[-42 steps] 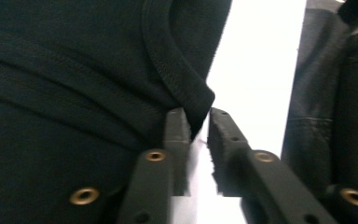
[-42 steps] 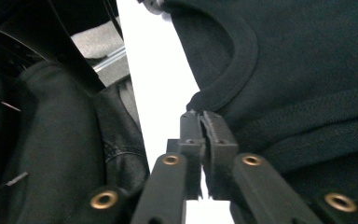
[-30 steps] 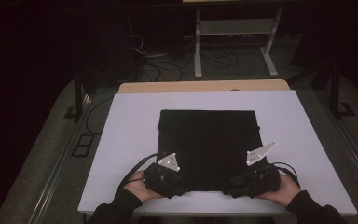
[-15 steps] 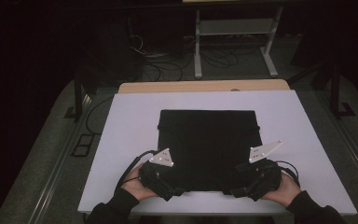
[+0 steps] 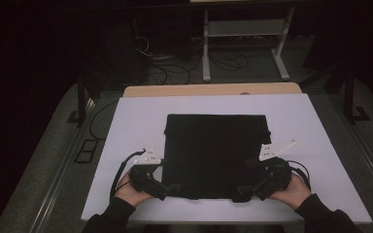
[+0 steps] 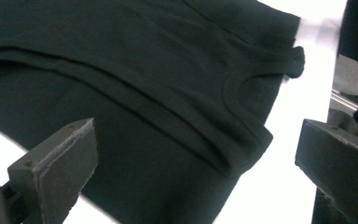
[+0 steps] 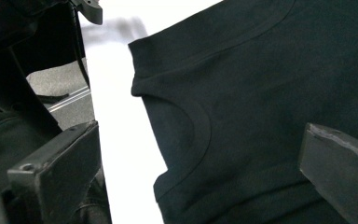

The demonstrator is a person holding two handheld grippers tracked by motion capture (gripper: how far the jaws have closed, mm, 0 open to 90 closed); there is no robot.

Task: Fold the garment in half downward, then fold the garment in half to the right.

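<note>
Both sets of jaws have just been opening since the earlier frames, and the left hand-held gripper (image 5: 175, 188) has slid a little outward toward the bench's left side, its grey plate now off the cloth's edge where it lay over it before. The right hand-held gripper (image 5: 240, 193) sits about where it was.

The left hand-held gripper now stands wide. In the left gripper view its two black jaws rise far apart at the bottom corners, and the cloth lies beyond and between them without either pad pressing on it. The right hand-held gripper is wide as well; in the right gripper view its jaws frame the fabric and nothing is pinched between them. Each one is held by a hand in a dark sleeve coming in from the near edge, with a cable looping off the outer side.

Between the two lies the folded black garment (image 5: 216, 154), flat on the bench and roughly square, its near edge close to the jaw tips of both grippers. In the left gripper view a ribbed neckline (image 6: 242, 100) curves across the fabric, with folded layers running beneath it. The right gripper view shows the same curved band (image 7: 200, 128) near a corner of the fold.

The white bench (image 5: 136, 116) carries the garment near its middle, with bare surface on every side. Behind its far edge runs a wooden strip (image 5: 213, 89).
</note>
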